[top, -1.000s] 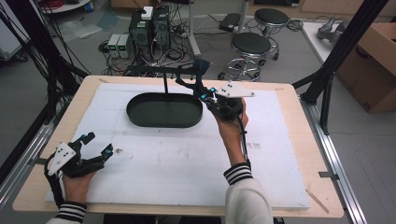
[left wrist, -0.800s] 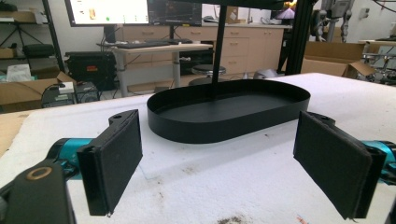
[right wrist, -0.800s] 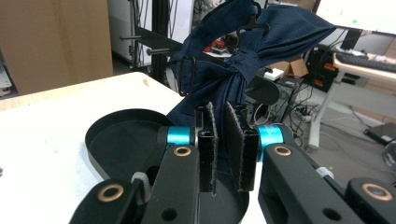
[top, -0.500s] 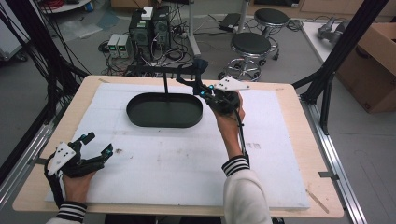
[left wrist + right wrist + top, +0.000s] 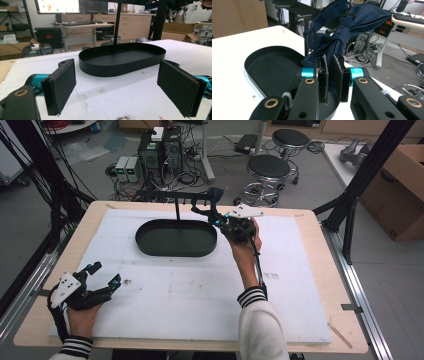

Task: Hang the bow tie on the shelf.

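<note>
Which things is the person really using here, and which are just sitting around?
In use: right gripper shut on the blue cloth; black rack; black tray.
Sitting around: left gripper, stools, cardboard box, computers.

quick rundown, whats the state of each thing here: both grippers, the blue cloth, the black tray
right gripper: shut on the blue cloth, at the tray's right end
left gripper: open, nothing between its pads, low over the white mat
blue cloth: bunched and knotted, hanging from the stand's bar, its lower end pinched
black tray: flat on the white mat, nothing lying in it, thin black post rising from it
</note>
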